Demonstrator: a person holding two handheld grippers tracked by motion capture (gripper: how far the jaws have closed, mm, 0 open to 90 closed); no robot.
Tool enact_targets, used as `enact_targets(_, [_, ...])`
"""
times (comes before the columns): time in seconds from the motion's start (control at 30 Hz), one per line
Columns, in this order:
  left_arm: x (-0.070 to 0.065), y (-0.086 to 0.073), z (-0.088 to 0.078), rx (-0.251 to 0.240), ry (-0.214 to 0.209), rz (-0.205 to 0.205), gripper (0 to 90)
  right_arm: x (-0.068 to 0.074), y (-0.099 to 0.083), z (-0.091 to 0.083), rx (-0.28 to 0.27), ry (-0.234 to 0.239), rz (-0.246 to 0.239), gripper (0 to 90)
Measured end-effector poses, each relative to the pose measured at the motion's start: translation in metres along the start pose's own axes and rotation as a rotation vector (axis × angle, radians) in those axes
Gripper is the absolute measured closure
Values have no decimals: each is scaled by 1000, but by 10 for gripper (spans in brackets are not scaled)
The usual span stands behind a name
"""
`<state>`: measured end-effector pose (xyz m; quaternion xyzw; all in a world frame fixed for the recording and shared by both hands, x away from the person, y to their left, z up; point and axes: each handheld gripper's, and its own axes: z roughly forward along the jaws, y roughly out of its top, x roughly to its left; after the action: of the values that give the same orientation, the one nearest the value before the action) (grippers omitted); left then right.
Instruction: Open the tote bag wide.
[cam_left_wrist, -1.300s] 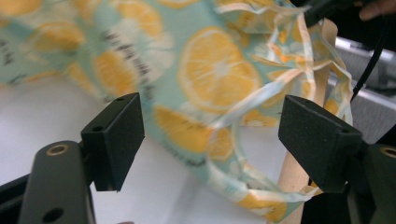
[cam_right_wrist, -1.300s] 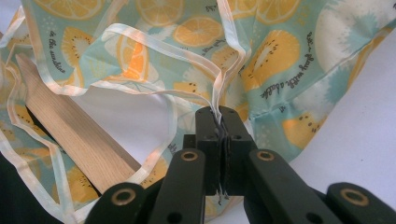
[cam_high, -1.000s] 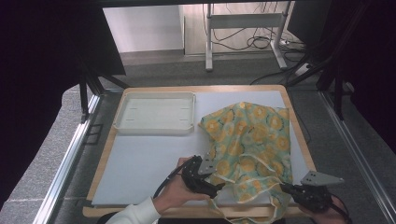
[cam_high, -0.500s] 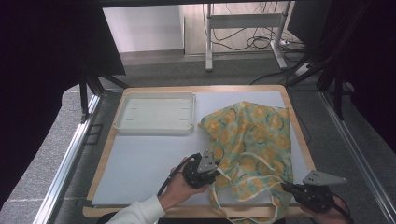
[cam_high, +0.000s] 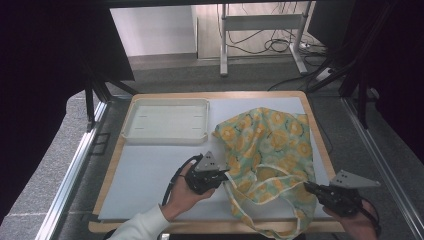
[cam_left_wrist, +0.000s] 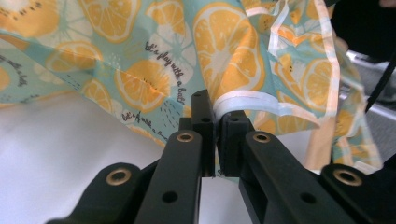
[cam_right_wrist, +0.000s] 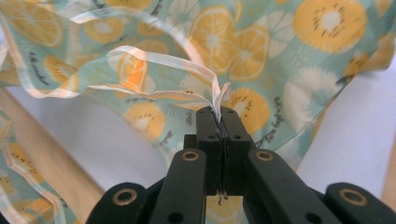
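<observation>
A teal cloth printed with orange slices (cam_high: 270, 150) lies crumpled on the right half of the white board, with white trim along its edges. My left gripper (cam_high: 223, 176) sits at the cloth's near left edge, and its jaws are shut on the white trim (cam_left_wrist: 243, 100). At the near right corner my right gripper (cam_high: 309, 187) is shut on a white strap of the cloth (cam_right_wrist: 215, 95). Part of the cloth (cam_high: 260, 222) hangs over the board's front edge.
A shallow white tray (cam_high: 166, 120) stands at the back left of the wooden-rimmed board (cam_high: 115, 165). Bare white surface lies in front of the tray. A metal rail (cam_high: 75, 170) runs along the left side, and a table frame with cables (cam_high: 260, 35) stands beyond.
My left gripper has moved right and a little away from me, up to the cloth's left edge. The cloth's near part has bunched and shifted. The right gripper has barely moved.
</observation>
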<state>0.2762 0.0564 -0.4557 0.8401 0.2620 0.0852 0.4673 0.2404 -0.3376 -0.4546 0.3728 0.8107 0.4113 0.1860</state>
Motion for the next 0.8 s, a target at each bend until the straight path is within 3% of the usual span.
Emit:
enact_targets(0.23, [8, 11, -15, -33, -3, -27, 878, -11, 28, -6, -51, -31, -9, 881])
enact_targets(0.8, [31, 32, -38, -79, 5, -71, 878, -19, 86, -15, -132, -30, -55, 881])
